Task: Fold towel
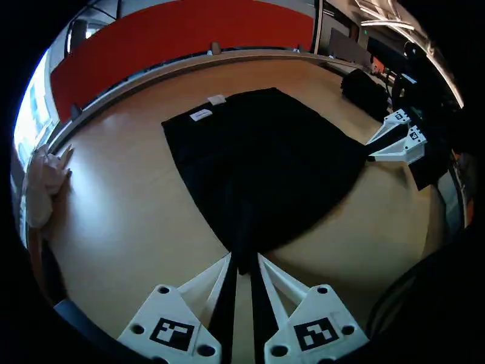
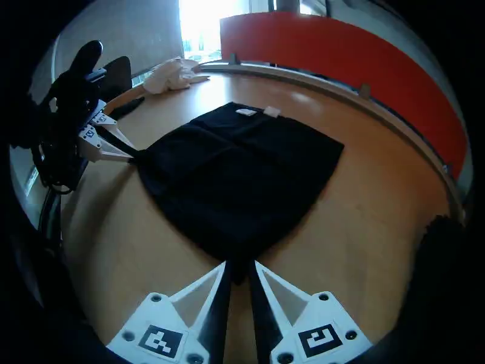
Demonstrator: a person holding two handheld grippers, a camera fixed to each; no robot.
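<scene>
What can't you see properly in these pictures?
- Left gripper view: one towel corner is hidden inside the left claw.
- Right gripper view: another corner is hidden inside the right claw.
- Right gripper view: the white tags are too small to read.
- Left gripper view: the white cloth is cut off by the edge.
- Left gripper view: the far lump is too dark to identify.

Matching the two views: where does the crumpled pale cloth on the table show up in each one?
Left gripper view: pale cloth bunched at the far left edge, left of the black towel.
Right gripper view: the cloth at the top, left of centre, beyond the towel.
Shared landmark: the red panel behind the table.
</scene>
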